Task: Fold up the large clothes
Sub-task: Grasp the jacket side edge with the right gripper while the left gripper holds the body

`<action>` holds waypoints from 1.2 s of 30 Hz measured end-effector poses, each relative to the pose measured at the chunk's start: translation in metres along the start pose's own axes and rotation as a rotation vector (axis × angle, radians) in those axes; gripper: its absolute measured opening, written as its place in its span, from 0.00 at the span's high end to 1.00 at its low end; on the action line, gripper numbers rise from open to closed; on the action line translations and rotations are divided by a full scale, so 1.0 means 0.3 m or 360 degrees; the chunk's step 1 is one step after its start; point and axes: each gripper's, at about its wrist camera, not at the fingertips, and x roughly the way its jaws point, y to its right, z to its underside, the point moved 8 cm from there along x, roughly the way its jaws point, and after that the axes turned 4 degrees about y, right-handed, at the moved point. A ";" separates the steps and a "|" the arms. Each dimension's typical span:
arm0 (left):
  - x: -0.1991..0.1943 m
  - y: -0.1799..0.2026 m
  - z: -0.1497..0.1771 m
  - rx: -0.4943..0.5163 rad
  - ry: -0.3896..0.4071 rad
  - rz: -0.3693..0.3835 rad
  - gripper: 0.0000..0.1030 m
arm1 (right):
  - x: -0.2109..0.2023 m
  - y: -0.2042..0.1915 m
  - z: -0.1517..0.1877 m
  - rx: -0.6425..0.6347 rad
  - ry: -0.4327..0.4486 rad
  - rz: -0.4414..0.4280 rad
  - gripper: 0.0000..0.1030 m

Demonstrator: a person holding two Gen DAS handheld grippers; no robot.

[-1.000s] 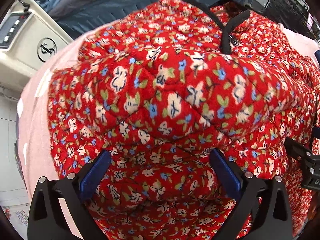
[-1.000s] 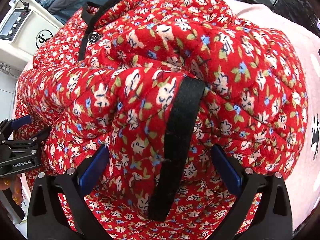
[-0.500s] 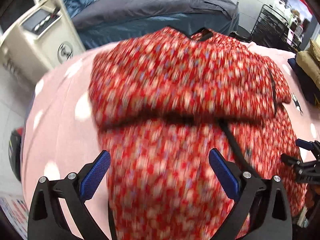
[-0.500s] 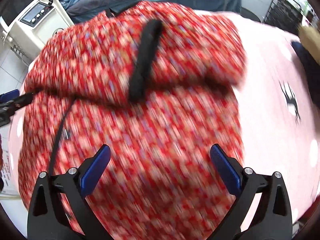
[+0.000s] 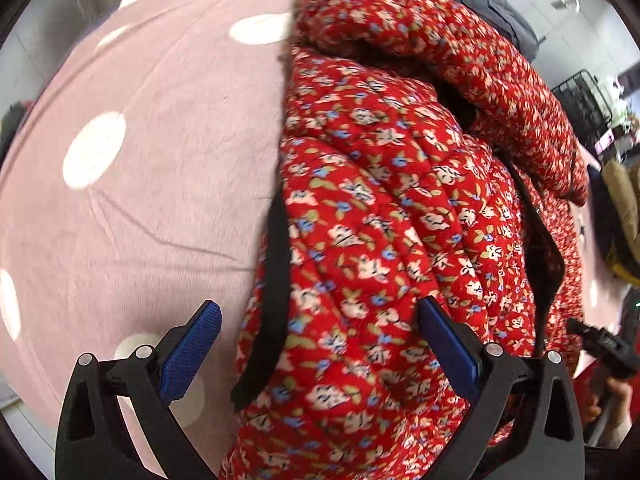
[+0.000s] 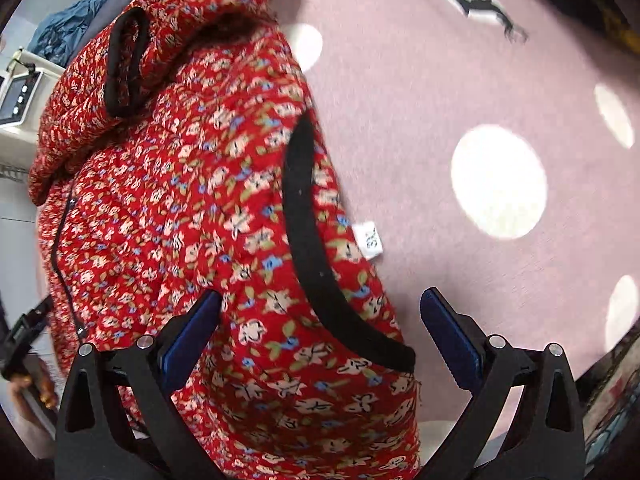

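Note:
A red quilted jacket point(image 5: 400, 208) with a small flower print and black trim lies on a pink sheet with white dots point(image 5: 140, 160). Its top part is folded down over the body. In the left wrist view my left gripper point(image 5: 320, 344) is open low over the jacket's left side, with the black-trimmed edge point(image 5: 276, 280) between its blue pads. In the right wrist view my right gripper point(image 6: 320, 332) is open over the jacket's point(image 6: 180, 220) right side, where a black trim band point(image 6: 312, 240) and a white size tag point(image 6: 370, 240) show. Neither gripper clamps the cloth.
The pink sheet point(image 6: 480, 240) stretches away on both sides of the jacket. A white machine with a control panel point(image 6: 16, 96) and dark grey bedding point(image 5: 500, 8) lie beyond it. A black wire rack point(image 5: 580, 100) and a pile of clothes point(image 5: 620, 208) stand to the right.
Both grippers drew back from the bunched fold they were pressed against, then swung apart and down, each to one side edge of the jacket. The folded top part now lies flat.

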 end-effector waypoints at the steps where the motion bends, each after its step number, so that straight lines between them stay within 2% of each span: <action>1: -0.005 -0.010 0.004 -0.0004 0.0006 0.0006 0.06 | 0.009 0.009 0.010 -0.0004 -0.0025 -0.0020 0.04; 4: -0.011 -0.034 0.022 0.0006 0.0007 0.0015 0.06 | 0.040 0.044 0.024 -0.0009 -0.0075 -0.0078 0.04; 7: -0.005 -0.044 0.063 -0.0029 -0.0059 0.0126 0.06 | 0.043 0.069 0.058 -0.0011 -0.0089 -0.0113 0.04; 10: 0.002 -0.073 0.126 -0.0061 -0.0165 0.0293 0.06 | 0.047 0.056 0.060 -0.0031 -0.0117 -0.0136 0.04; 14: 0.037 -0.082 0.211 -0.0065 -0.0291 0.0365 0.06 | 0.038 0.019 0.098 -0.0120 -0.0160 -0.0167 0.04; 19: 0.029 -0.105 0.279 -0.0009 -0.0296 0.0359 0.06 | 0.032 0.015 0.160 -0.0158 -0.0181 -0.0181 0.04; 21: 0.040 -0.077 0.231 0.0009 -0.0308 0.0359 0.06 | 0.028 0.022 0.174 -0.0149 -0.0197 -0.0199 0.04; 24: 0.036 -0.052 0.242 0.0016 -0.0345 0.0392 0.06 | 0.019 0.037 0.192 -0.0156 -0.0234 -0.0231 0.04; 29: 0.014 -0.081 0.270 -0.0014 -0.0373 0.0456 0.07 | -0.012 0.078 0.206 -0.0143 -0.0303 -0.0326 0.04; 32: 0.015 -0.077 0.273 -0.0004 -0.0365 0.0457 0.09 | -0.048 0.135 0.252 -0.0115 -0.0335 -0.0392 0.04; 36: 0.008 -0.079 0.285 0.0059 -0.0365 0.0415 0.16 | -0.066 0.170 0.308 -0.0118 -0.0374 -0.0429 0.04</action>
